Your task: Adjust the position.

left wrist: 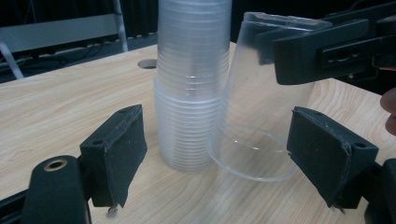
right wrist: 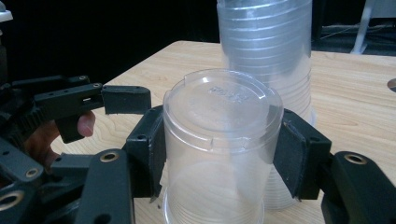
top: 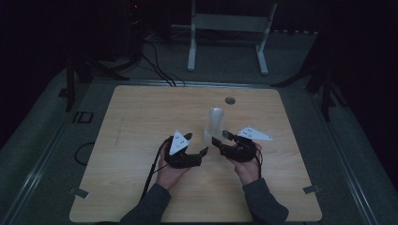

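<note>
A: Nearest the person, what has the right gripper [right wrist: 219, 154] got?

B: Its jaws are clamped on a single clear cup [right wrist: 223, 140], held upside down and tilted just beside the stack of cups [left wrist: 192, 84] on the table [top: 141, 122]. That cup looks already separated.

A: And the left gripper [left wrist: 233, 154]?

B: Its jaws stand apart, empty, facing the stack's base.

A: So what remains?

B: Probably setting the cup down; the stack behind stands tall, so most cups seem still to go.

Both forearms in from bottom, hands close together mid-table. Left gripper [top: 197, 144] jaws spread wide, nothing btwn them. Right gripper [top: 219, 137] jaws clamped, tips pointing toward the left one.
</note>
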A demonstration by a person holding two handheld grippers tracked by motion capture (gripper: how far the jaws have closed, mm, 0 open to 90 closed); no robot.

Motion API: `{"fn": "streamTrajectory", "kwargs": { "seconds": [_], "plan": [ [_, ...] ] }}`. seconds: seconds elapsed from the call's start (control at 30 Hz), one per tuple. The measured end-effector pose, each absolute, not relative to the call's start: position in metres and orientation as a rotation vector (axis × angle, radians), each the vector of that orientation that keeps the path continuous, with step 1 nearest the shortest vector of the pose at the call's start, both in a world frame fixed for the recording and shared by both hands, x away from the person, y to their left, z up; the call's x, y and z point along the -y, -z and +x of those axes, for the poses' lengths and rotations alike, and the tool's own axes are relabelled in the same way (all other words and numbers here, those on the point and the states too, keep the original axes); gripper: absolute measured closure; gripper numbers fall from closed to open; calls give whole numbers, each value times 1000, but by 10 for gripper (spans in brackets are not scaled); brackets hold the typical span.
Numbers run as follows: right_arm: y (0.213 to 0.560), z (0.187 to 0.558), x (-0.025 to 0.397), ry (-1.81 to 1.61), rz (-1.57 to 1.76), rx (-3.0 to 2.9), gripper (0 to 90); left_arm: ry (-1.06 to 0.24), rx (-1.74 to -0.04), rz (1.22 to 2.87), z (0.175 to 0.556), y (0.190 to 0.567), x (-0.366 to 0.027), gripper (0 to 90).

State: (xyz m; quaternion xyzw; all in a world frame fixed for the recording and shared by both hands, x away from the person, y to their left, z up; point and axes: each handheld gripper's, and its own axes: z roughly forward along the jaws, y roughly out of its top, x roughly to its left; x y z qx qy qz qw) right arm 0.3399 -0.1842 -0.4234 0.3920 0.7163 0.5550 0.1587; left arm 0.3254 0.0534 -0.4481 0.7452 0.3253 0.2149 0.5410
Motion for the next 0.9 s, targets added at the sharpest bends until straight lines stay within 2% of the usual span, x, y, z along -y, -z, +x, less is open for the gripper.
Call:
{"fn": "streamTrajectory", "kwargs": {
  "seconds": [0.9],
  "plan": [
    [427, 340, 176, -1753, 1178, -2052, 419, -496, -731, 1831, 325, 458, -38, 191]
  ]
}}
